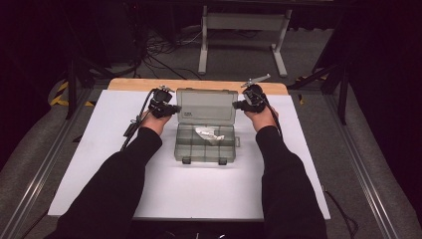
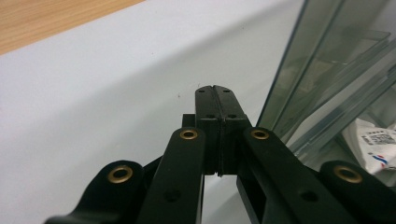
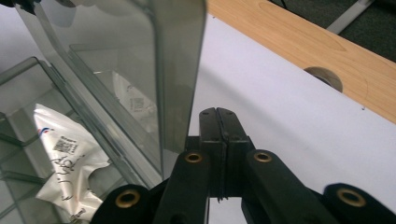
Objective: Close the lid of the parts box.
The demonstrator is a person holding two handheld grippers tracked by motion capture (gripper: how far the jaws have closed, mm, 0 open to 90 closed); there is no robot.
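Note:
A clear grey plastic compartment box (image 1: 205, 142) lies open in the middle of the white sheet, its lid (image 1: 206, 105) standing up at the back. A crumpled white packet (image 1: 208, 134) lies in one compartment (image 3: 65, 163). My left gripper (image 1: 172, 108) is at the lid's left edge (image 2: 299, 70), jaws pressed together with nothing between them (image 2: 215, 100). My right gripper (image 1: 239, 105) is at the lid's right edge (image 3: 180, 70), jaws also shut and empty (image 3: 217, 122). The packet (image 2: 373, 144) peeks into the left gripper view at the right.
The white sheet (image 1: 124, 169) covers a wooden table whose far strip (image 1: 194, 83) stays bare; a round hole (image 3: 324, 77) is in the wood. Beyond the table stand a metal frame (image 1: 244, 30) and cables on a dark floor.

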